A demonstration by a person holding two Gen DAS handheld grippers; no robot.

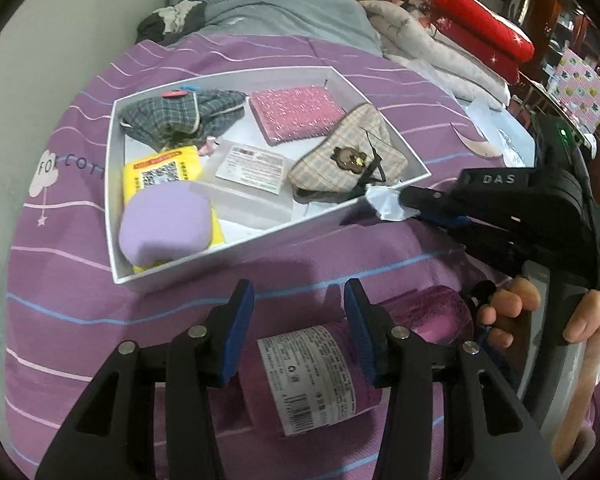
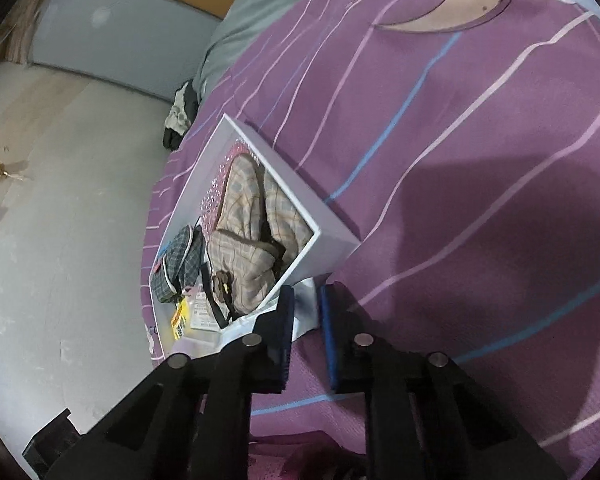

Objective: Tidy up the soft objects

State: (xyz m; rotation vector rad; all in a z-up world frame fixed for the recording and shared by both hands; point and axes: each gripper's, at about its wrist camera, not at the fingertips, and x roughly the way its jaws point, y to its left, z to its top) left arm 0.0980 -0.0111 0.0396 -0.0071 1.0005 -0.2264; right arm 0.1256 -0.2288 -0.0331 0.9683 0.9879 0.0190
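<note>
Nearest the left wrist camera, the left gripper (image 1: 300, 332) holds a rolled pink towel (image 1: 320, 380) in a clear wrapper with a printed label; its blue pads stand about half apart, pressed against the roll's sides, above the purple striped bedspread (image 1: 80, 300). Just beyond sits the white box (image 1: 112, 216), which already holds a purple sponge (image 1: 166, 228) on a yellow packet (image 1: 162, 172), a grey plaid pouch (image 1: 180, 116), a pink glittery pad (image 1: 296, 114) and a beige checked pouch (image 1: 340, 164) with a small bear charm.

The right gripper (image 1: 374, 204) has its jaws nearly closed, pinching the near right wall of the box at the rim; the right wrist view shows that thin wall between the blue pads.

Judging by this, the roll goes into the box next, with the right gripper steadying it. Free floor inside is scarce, mostly the middle strip over the flat labelled sachet (image 1: 252, 168). Lowered carelessly, the roll could land on the sponge and tumble out. The slick wrapper may also slip between the pads. A pull on the thin cardboard wall could bend it or drag the box across the soft bedding, tipping the contents.
</note>
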